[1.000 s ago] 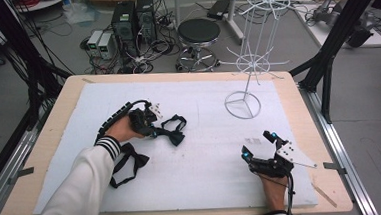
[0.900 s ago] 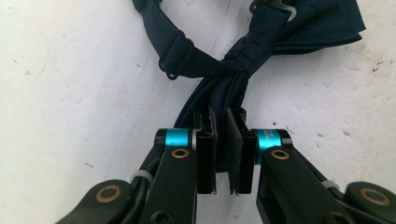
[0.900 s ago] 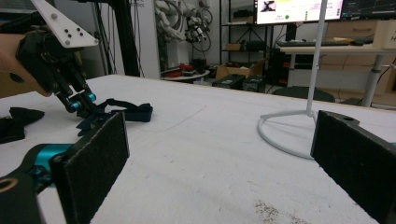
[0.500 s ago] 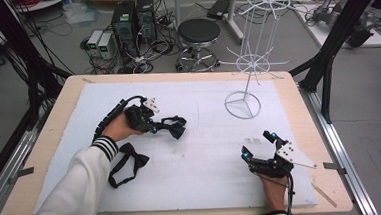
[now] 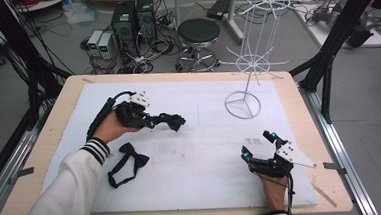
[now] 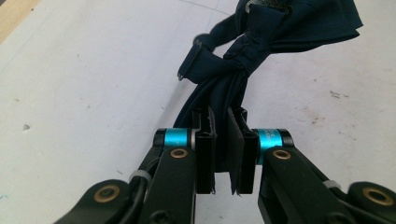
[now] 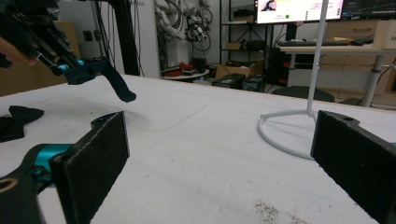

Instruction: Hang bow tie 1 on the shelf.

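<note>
My left gripper [image 5: 152, 122] is shut on a dark navy bow tie [image 5: 173, 121] and holds it a little above the white mat. In the left gripper view the pads [image 6: 205, 144] pinch the strap of the navy bow tie [image 6: 261, 32], whose knot and wings hang beyond the jaws. From the right gripper view, the left gripper [image 7: 70, 70] shows at upper left with the navy bow tie [image 7: 116, 88] drooping from it. My right gripper [image 5: 257, 144] rests at the mat's front right, open with nothing between its pads [image 7: 100, 154].
A second, black bow tie [image 5: 127, 162] lies on the white mat [image 5: 206, 151] near my left sleeve. A white wire display stand [image 5: 243, 104] with a ring base rises at the back right. The wooden table edge [image 5: 326, 144] runs beyond the mat.
The left gripper has lifted the navy bow tie slightly off the mat and drifted a little away from me. The right gripper has stayed put.
</note>
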### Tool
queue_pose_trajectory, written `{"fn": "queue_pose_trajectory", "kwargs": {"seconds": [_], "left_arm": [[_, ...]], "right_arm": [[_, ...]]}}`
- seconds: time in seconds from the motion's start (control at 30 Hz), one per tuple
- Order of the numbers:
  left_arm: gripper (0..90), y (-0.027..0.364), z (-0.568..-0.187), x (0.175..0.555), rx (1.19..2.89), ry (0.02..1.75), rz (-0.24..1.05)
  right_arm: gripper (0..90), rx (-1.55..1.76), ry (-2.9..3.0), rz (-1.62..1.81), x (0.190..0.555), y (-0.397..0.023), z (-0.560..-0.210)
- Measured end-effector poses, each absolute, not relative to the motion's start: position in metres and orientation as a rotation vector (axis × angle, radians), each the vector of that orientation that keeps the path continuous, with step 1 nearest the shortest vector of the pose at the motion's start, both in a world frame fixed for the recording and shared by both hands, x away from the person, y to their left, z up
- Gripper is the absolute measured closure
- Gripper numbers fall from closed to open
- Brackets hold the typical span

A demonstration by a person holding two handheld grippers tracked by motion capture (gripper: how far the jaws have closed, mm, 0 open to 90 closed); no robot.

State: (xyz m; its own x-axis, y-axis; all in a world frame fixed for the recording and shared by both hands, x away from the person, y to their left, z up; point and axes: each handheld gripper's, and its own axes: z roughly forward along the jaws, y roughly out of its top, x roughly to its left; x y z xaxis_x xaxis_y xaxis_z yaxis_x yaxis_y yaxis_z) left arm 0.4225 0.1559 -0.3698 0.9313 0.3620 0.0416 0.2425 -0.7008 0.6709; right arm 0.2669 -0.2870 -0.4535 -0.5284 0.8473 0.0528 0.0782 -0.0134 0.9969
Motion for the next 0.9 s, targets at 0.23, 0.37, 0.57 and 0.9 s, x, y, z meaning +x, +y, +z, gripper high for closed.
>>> {"fn": "queue_pose_trajectory", "kwargs": {"seconds": [0.23, 0.37, 0.57, 0.9], "left_arm": [[82.0, 0.165, -0.363, 0.415, 2.327, 0.425, 0.226], [81.9, 0.166, -0.355, 0.41, 2.27, 0.408, 0.21], [81.9, 0.165, -0.347, 0.402, 2.252, 0.385, 0.221], [81.9, 0.161, -0.342, 0.39, 2.176, 0.397, 0.197]], "right_arm": [[3.6, 1.01, 1.656, 1.604, 0.269, -0.288, -0.453], [3.5, 0.993, 1.688, 1.57, 0.271, -0.288, -0.45], [3.5, 0.969, 1.701, 1.624, 0.272, -0.29, -0.438], [3.6, 0.871, 1.816, 1.729, 0.278, -0.285, -0.409]]}}
